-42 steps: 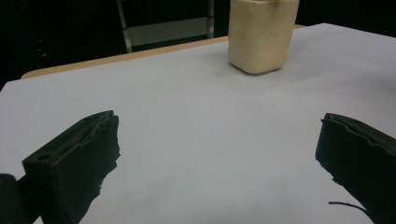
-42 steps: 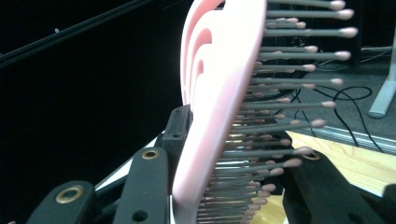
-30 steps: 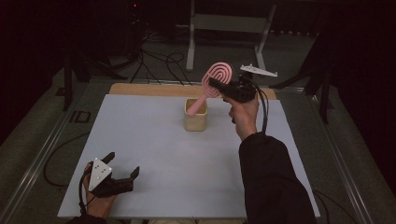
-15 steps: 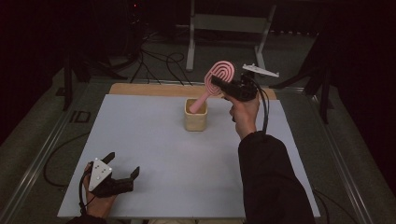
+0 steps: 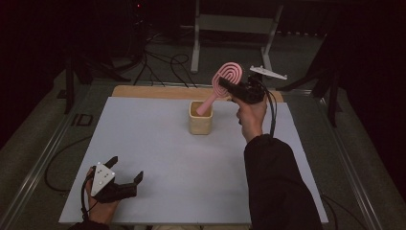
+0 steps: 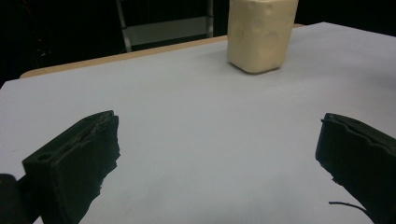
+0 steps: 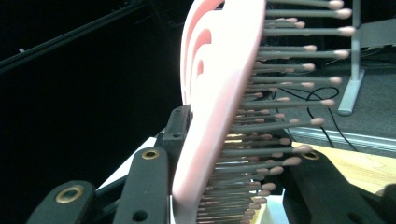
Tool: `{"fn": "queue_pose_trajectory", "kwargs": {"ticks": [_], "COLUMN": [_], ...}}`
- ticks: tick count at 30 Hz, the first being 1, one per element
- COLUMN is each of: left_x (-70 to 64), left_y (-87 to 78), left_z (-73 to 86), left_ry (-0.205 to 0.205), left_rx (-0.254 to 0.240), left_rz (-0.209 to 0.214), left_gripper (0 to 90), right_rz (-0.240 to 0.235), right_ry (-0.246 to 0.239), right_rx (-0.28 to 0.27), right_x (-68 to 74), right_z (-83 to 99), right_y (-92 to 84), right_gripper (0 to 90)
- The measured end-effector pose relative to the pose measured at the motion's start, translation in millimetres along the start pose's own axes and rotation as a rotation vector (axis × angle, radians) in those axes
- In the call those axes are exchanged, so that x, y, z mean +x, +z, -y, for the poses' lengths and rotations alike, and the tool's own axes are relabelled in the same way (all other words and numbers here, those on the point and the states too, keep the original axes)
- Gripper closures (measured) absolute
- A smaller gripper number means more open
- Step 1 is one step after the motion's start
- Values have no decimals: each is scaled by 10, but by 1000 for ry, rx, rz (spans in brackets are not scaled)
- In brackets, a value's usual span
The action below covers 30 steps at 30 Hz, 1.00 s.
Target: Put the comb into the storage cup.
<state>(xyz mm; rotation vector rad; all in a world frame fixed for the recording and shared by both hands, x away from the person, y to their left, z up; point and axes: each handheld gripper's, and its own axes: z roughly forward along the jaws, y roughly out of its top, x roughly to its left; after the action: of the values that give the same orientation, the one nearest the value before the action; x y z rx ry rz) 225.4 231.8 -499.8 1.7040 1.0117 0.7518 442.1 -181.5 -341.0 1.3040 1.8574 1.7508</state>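
Note:
A pink hairbrush (image 5: 224, 82) with an oval slotted head hangs tilted over a cream cup (image 5: 200, 118) at the table's far middle; its handle end dips into the cup's mouth. My right gripper (image 5: 229, 86) is shut on the brush head, one jaw on the pink back, the other against the grey bristles (image 7: 275, 121). The pink head (image 7: 219, 93) rises close-up between the jaws in the right gripper view. My left gripper (image 5: 125, 178) rests open on the table's near left corner, nothing between its jaws. The left gripper view shows the cup (image 6: 261, 32) far ahead.
The grey-white table (image 5: 158, 158) has a wooden strip (image 5: 143, 92) along its far edge. Beyond it stand a white metal stand (image 5: 234, 24) and floor cables (image 5: 158, 62). Metal rails run along both sides of the table.

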Motion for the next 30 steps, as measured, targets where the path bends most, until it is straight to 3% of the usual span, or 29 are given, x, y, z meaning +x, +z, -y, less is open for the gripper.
{"fn": "queue_pose_trajectory", "kwargs": {"ticks": [7, 30], "left_x": [-1, -4], "left_y": [0, 3], "left_z": [0, 1], "left_ry": [0, 2], "left_rx": [0, 1], "left_rz": [0, -2], "left_gripper": [1, 1], "right_rz": [26, 41], "right_ry": [4, 38], "right_rx": [-1, 25], "right_x": [-19, -93], "right_z": [31, 204], "right_y": [5, 77], "right_gripper": [635, 635]}}
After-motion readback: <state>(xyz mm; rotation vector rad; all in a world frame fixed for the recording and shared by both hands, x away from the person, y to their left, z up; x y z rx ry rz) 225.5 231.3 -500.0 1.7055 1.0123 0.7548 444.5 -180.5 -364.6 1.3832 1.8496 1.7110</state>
